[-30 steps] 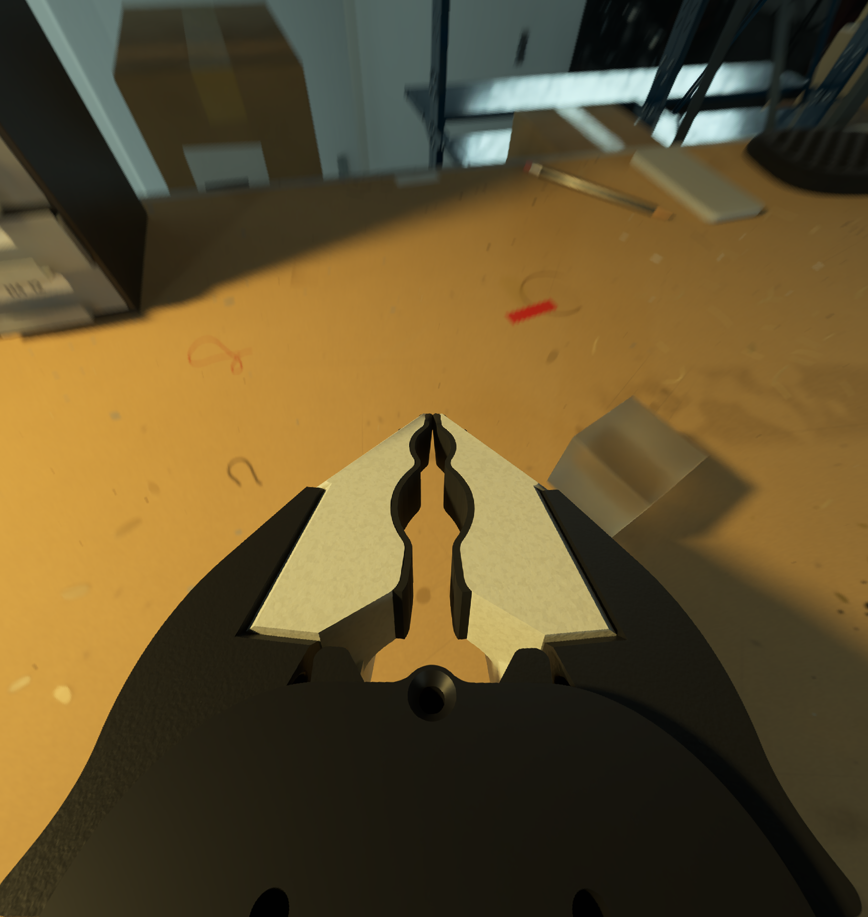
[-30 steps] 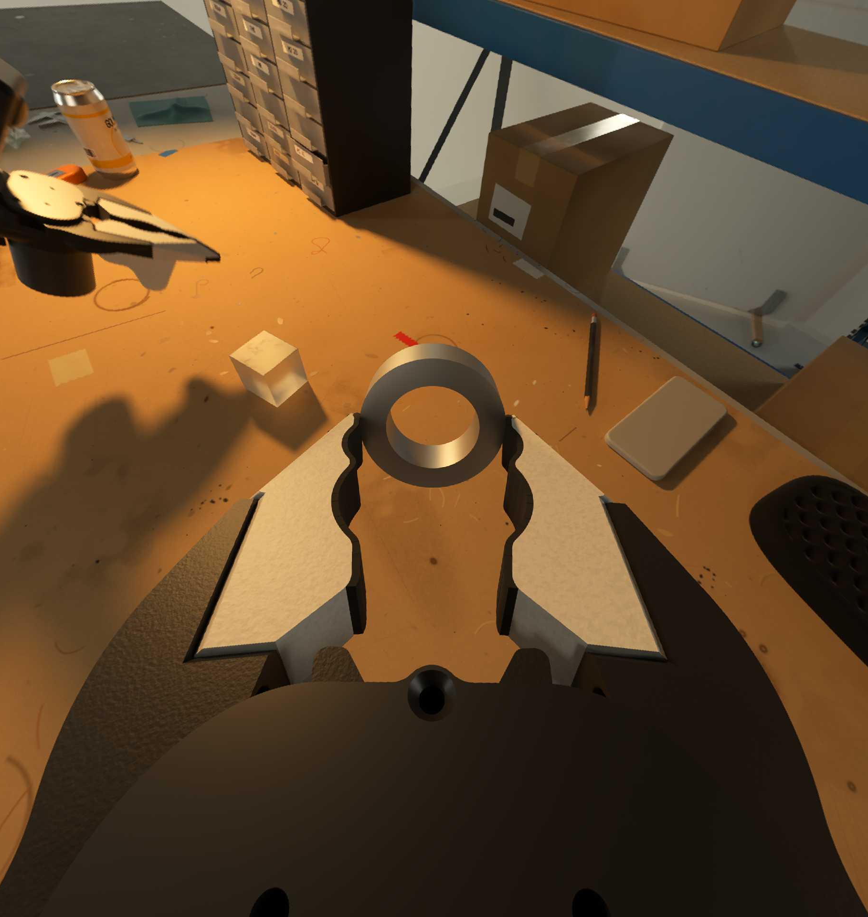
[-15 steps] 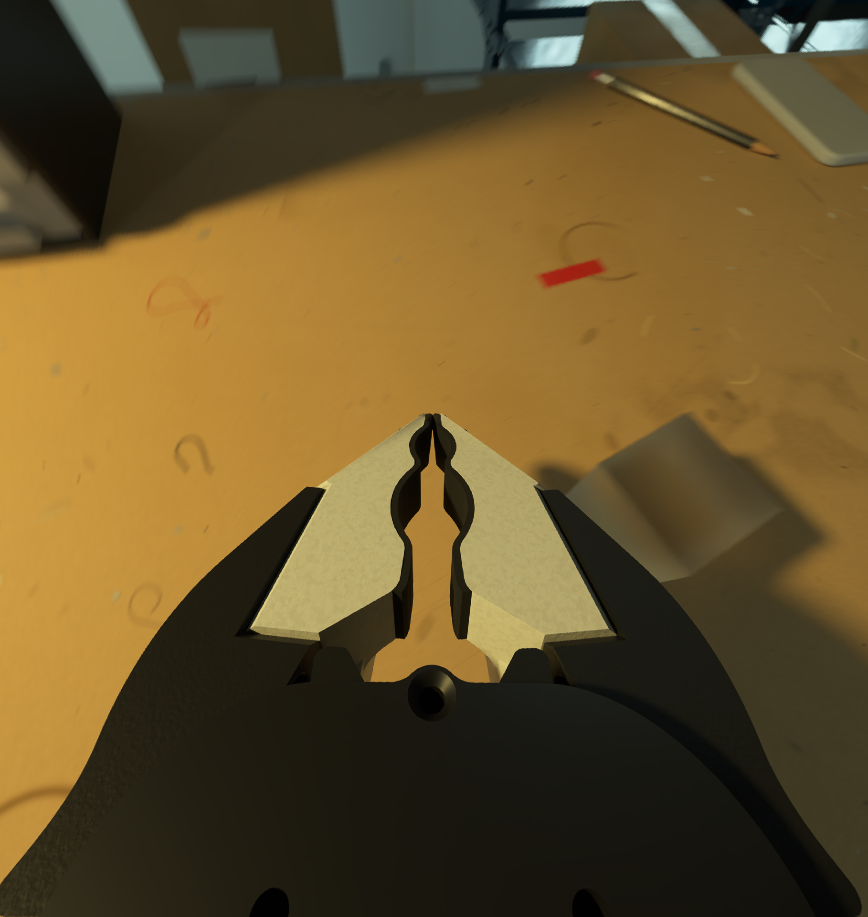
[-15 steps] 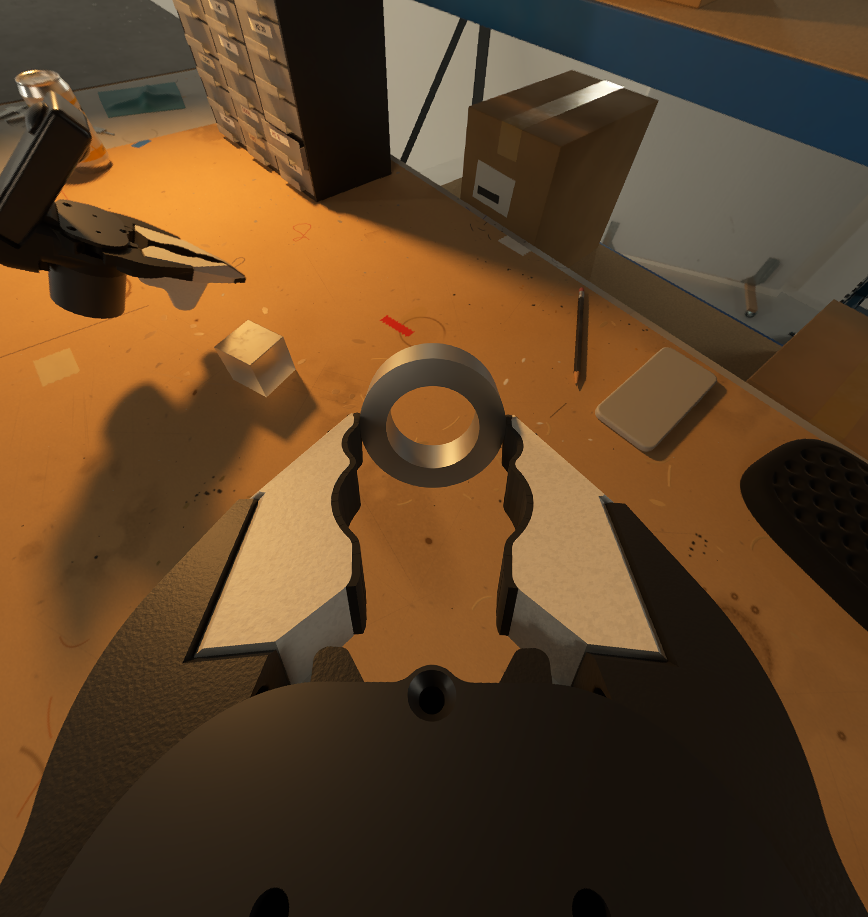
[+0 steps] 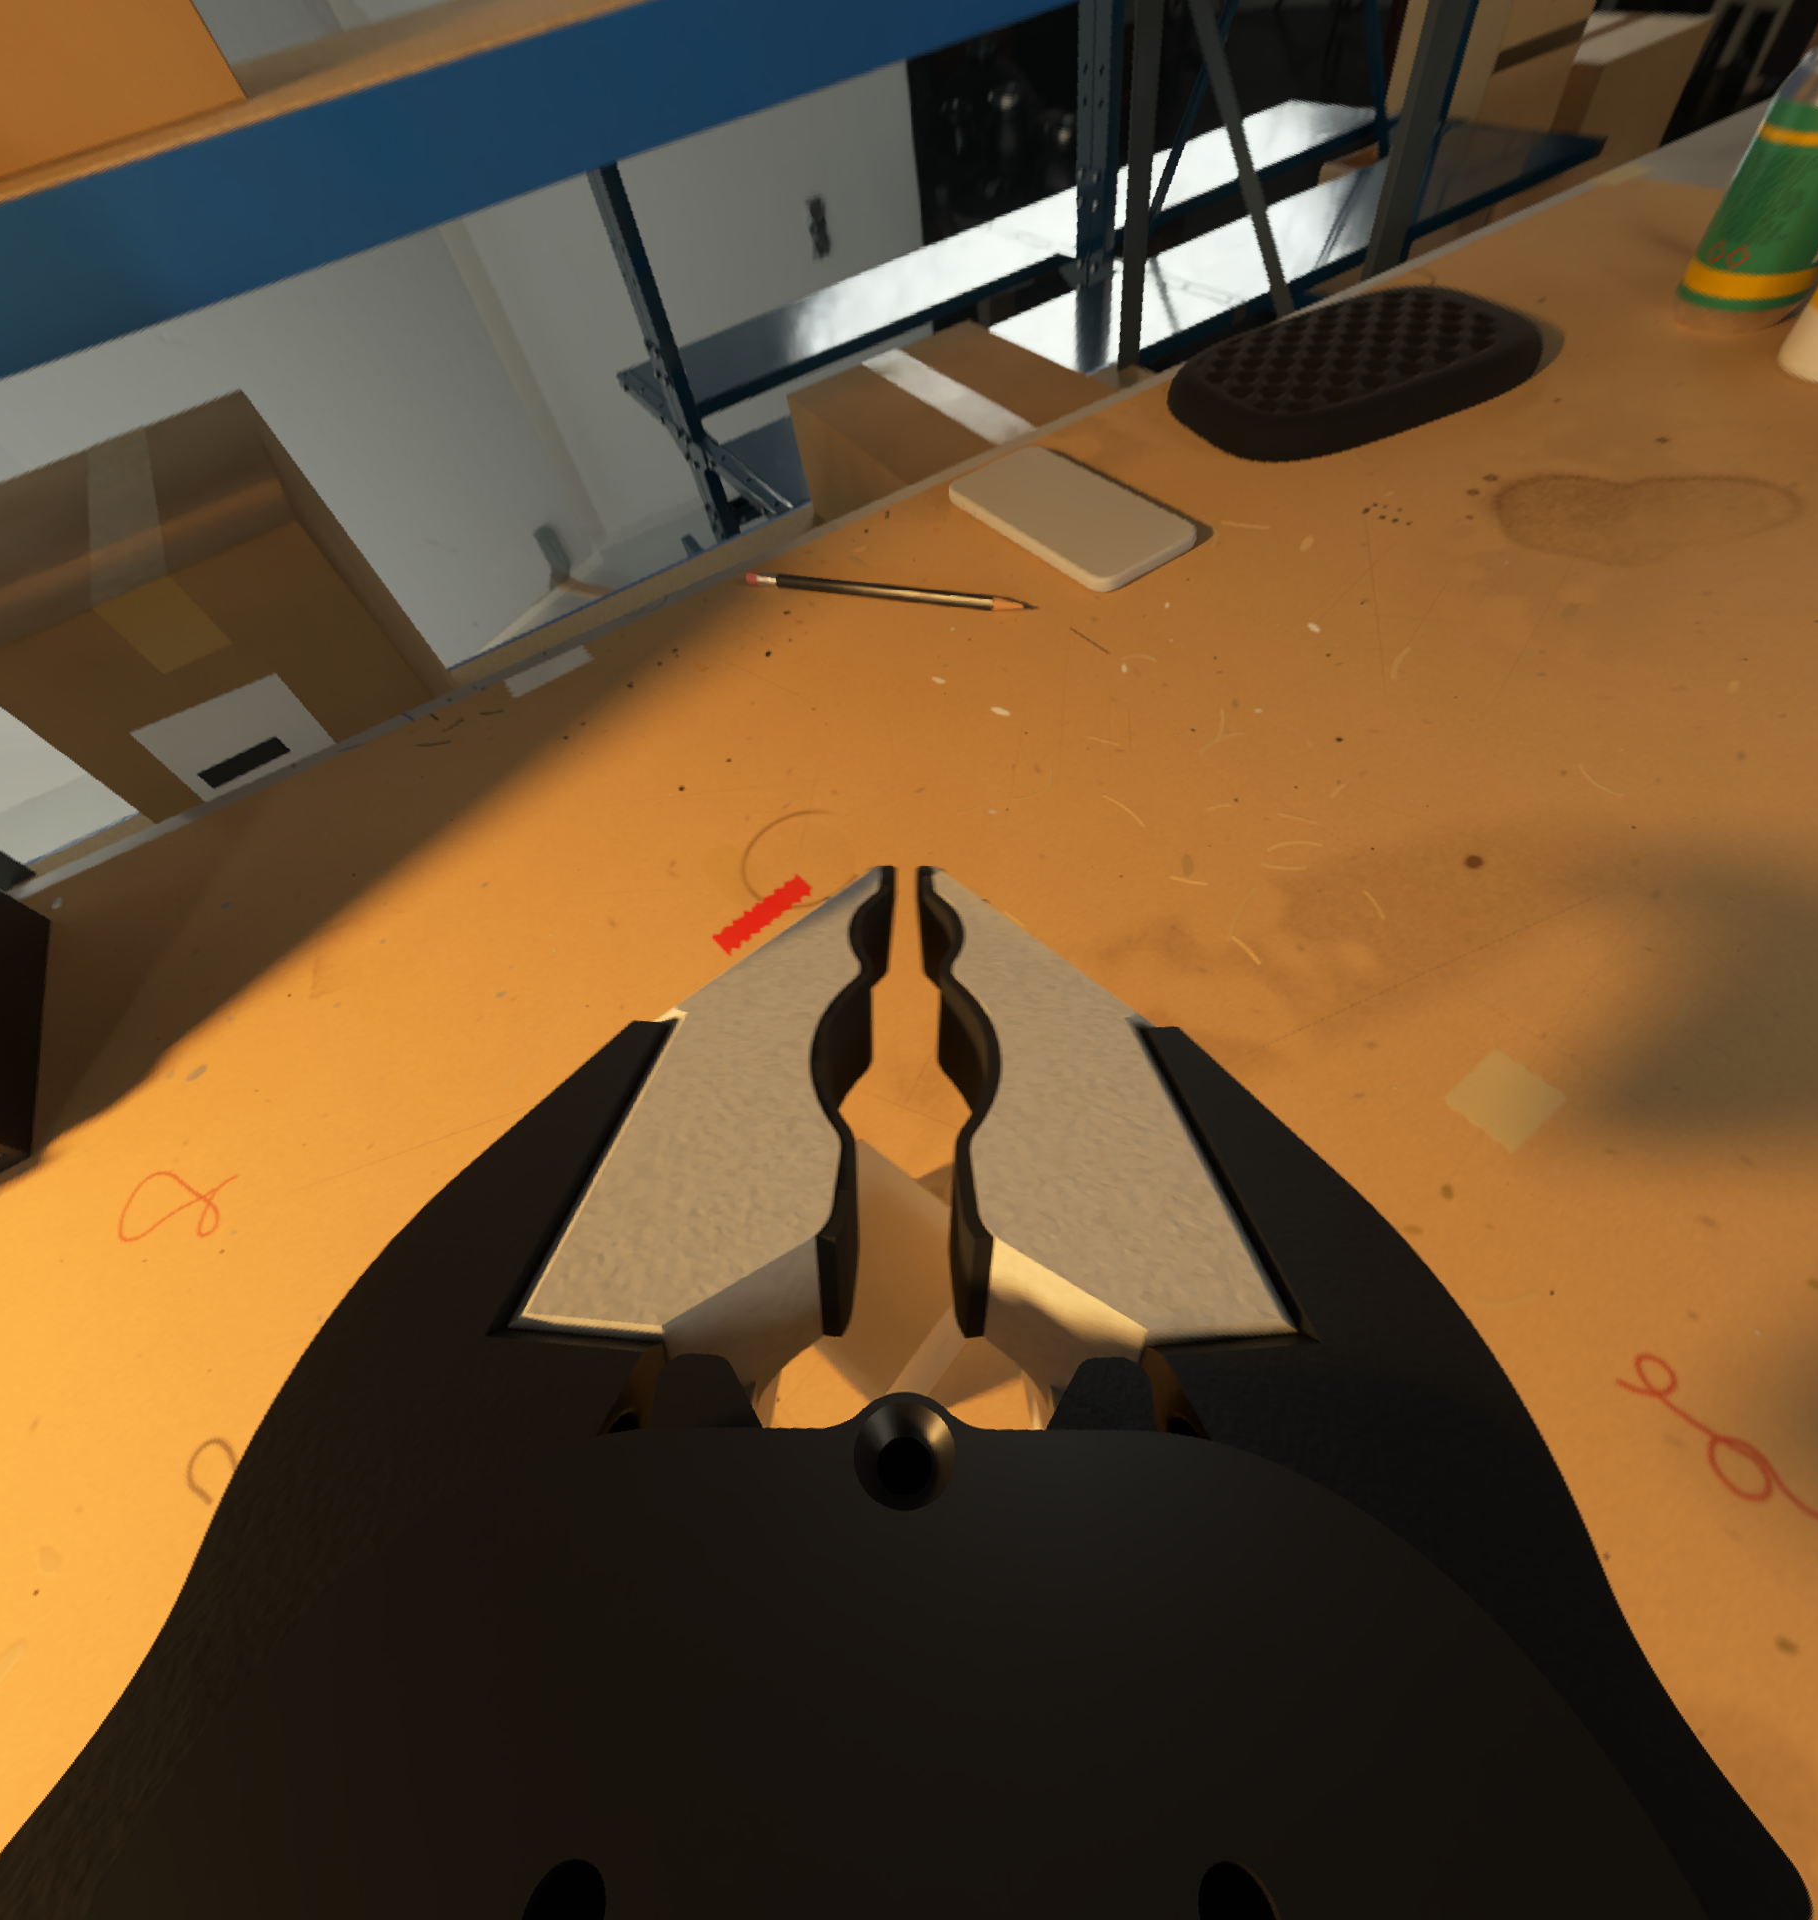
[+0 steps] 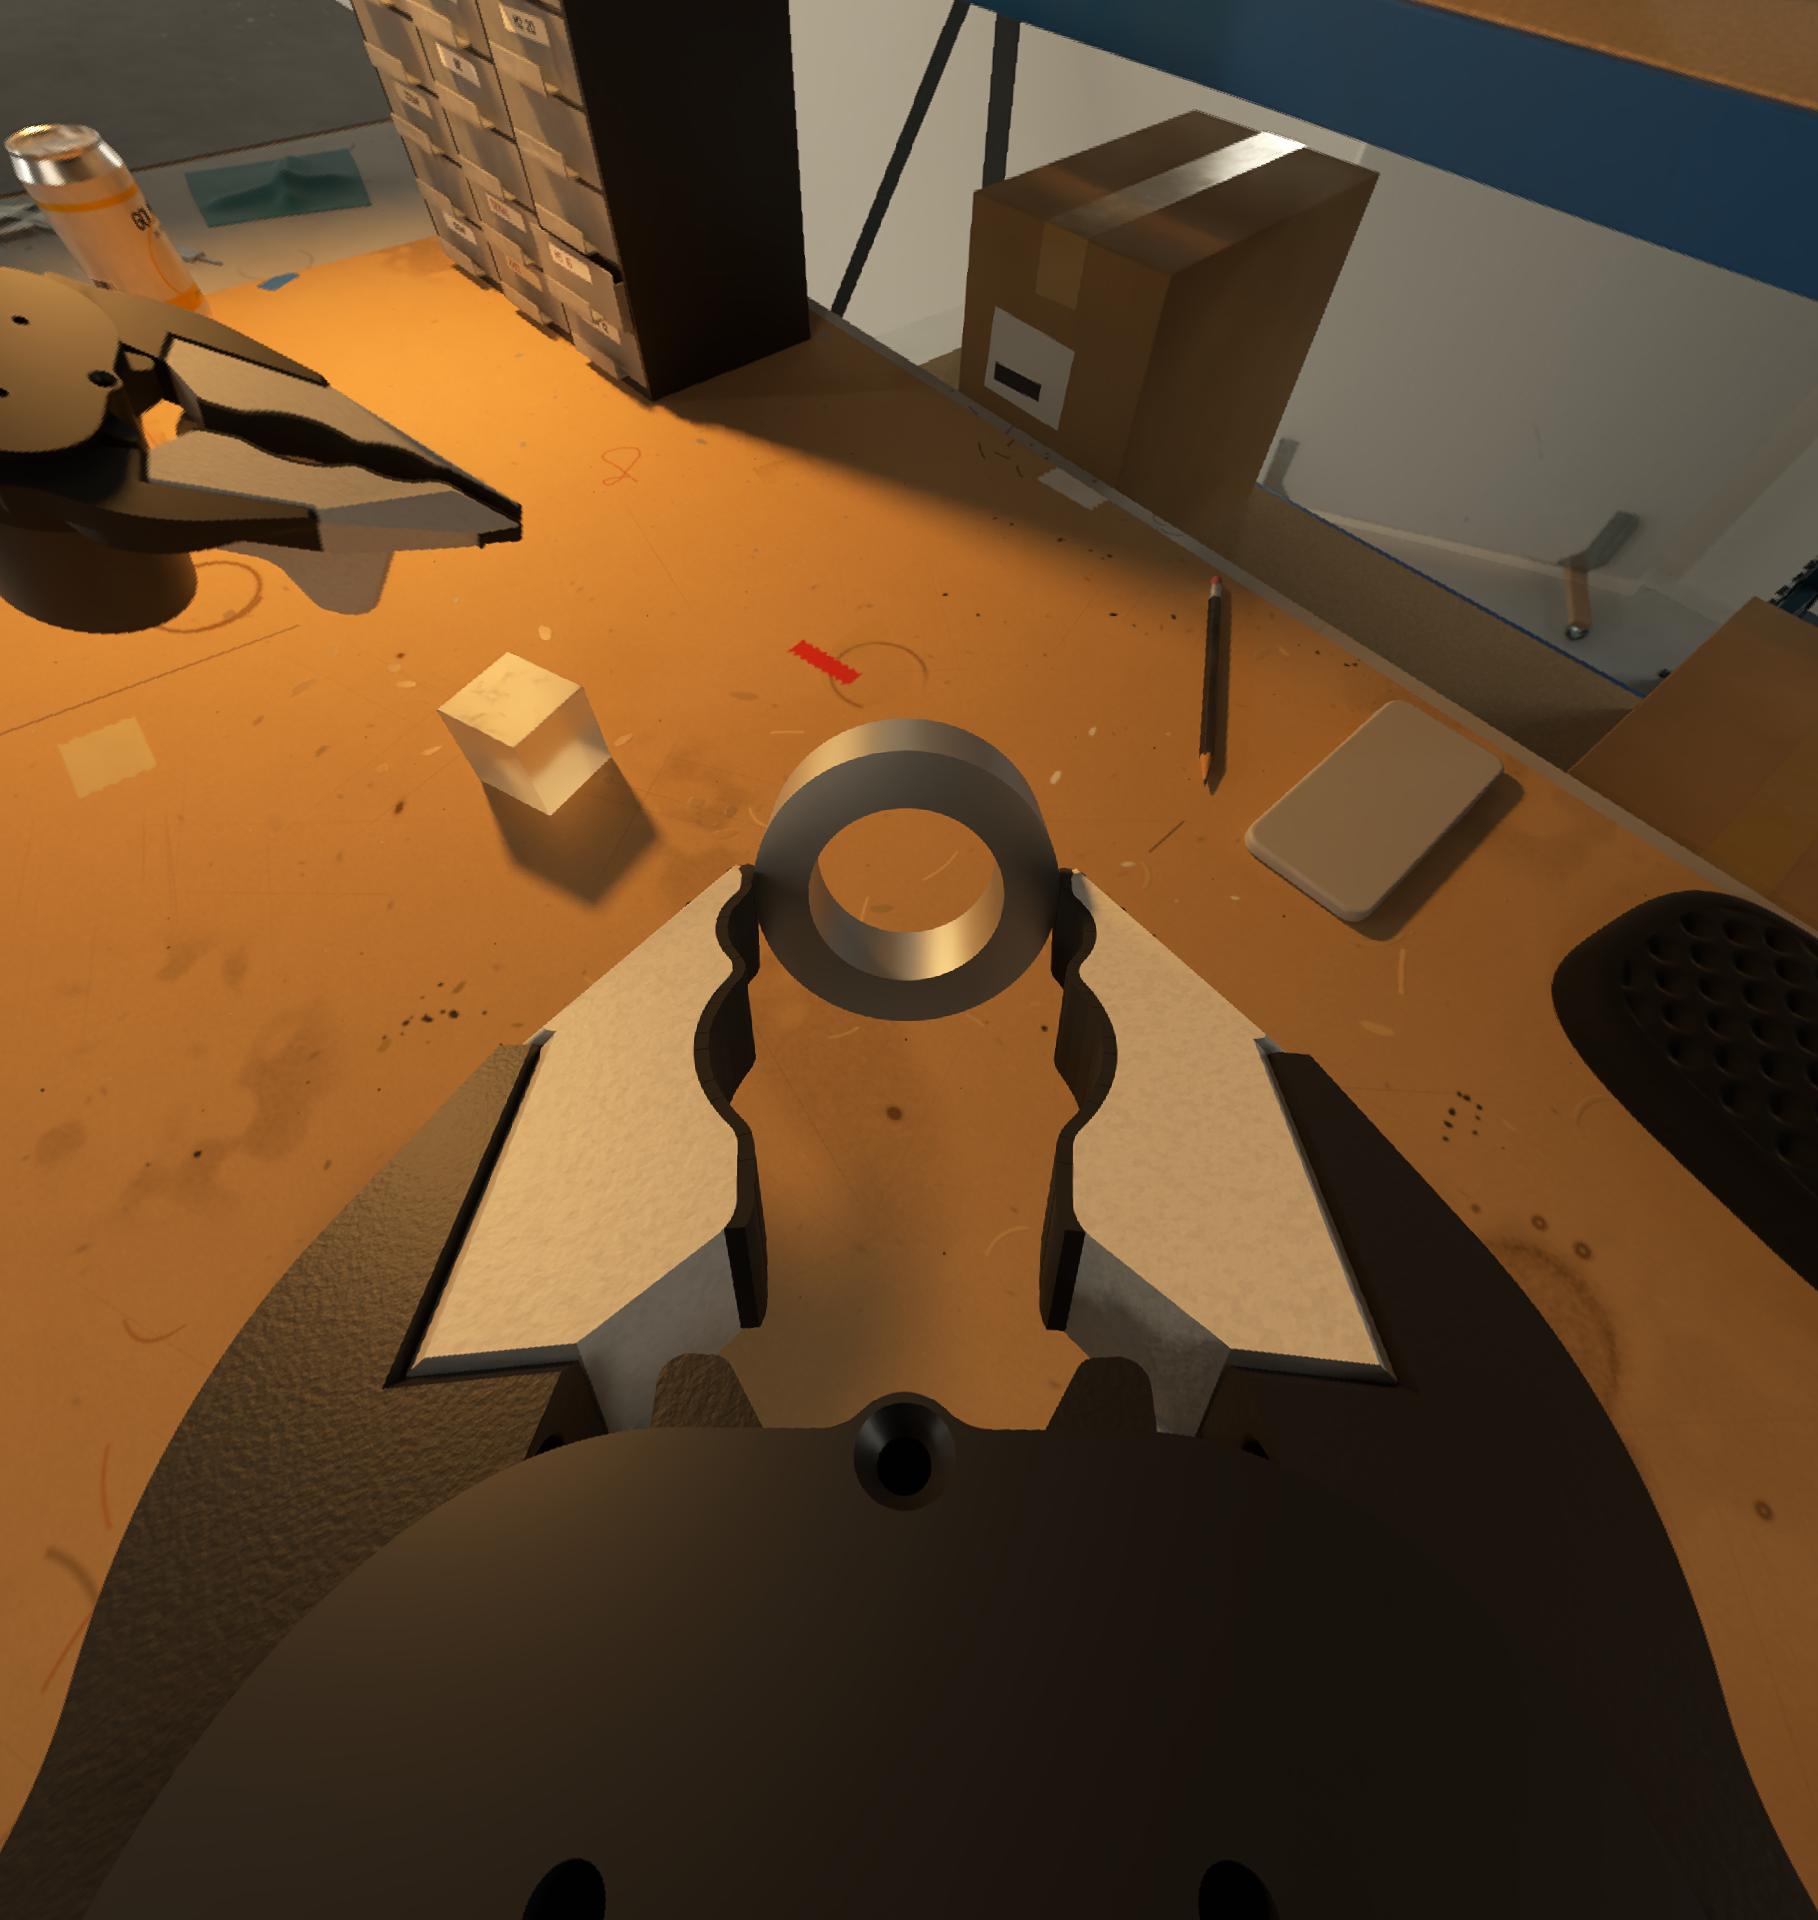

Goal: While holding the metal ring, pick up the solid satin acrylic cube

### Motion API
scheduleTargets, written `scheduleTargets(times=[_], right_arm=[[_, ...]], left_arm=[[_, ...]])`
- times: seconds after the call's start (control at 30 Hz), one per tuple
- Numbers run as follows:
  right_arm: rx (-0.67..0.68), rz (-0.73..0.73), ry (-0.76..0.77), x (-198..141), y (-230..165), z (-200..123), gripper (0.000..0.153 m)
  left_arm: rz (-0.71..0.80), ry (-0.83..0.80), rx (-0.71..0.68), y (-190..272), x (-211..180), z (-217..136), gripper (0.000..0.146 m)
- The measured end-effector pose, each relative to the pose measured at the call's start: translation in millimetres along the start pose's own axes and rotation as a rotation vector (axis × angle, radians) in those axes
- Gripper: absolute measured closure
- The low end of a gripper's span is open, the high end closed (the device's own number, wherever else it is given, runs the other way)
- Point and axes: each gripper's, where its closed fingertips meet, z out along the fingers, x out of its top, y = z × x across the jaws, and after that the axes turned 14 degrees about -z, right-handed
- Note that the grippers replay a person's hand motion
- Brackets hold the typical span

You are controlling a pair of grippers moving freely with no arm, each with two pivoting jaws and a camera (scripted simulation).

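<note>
- The right gripper (image 6: 905,883) is clamped on the metal ring (image 6: 905,868), fingertips pressing its outer wall from either side, the bore facing the camera; the ring hangs above the workbench (image 6: 261,1039) and touches nothing else.
- The left gripper (image 5: 906,878) has its jaws nearly together, only a thin slit between the tips, and grips nothing. In the right wrist view it hovers above the bench at the far left (image 6: 500,525), tips pointing toward the middle.
- The acrylic cube (image 6: 526,732) sits on the bench below and just ahead of those tips, apart from them, left of the ring. In the left wrist view a pale translucent shape shows in the gap low between the fingers, probably the cube underneath, though I cannot be sure.
- Handling, as a judgement: a solid block, stiff, moderately heavy for its size; the satin faces look smooth and likely slippery. Take two opposite flat faces squarely, mid-height, not across edges or corners, or it may twist out.
- The jaws would first need to spread wider than the cube.
- Farther out: a red tape scrap (image 6: 824,661), a pencil (image 6: 1211,681), a beige pad (image 6: 1378,810).
</note>
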Motion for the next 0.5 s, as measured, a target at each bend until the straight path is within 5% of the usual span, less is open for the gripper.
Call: scheduleTargets(times=[0.23, 0.33, 0.5], right_arm=[[0.03, -0.003, -0.017, -3, -3, 8, 0.096], [0.038, -0.005, -0.048, -8, -4, 16, 0.096], [0.04, -0.007, -0.078, -11, -4, 25, 0.096]], left_arm=[[0.079, 0.013, -0.221, -18, -30, -26, 0.073], [0.176, -0.118, -0.489, -13, -73, -37, 0.063], [0.329, -0.16, -0.446, -34, -108, -20, 0.057]])
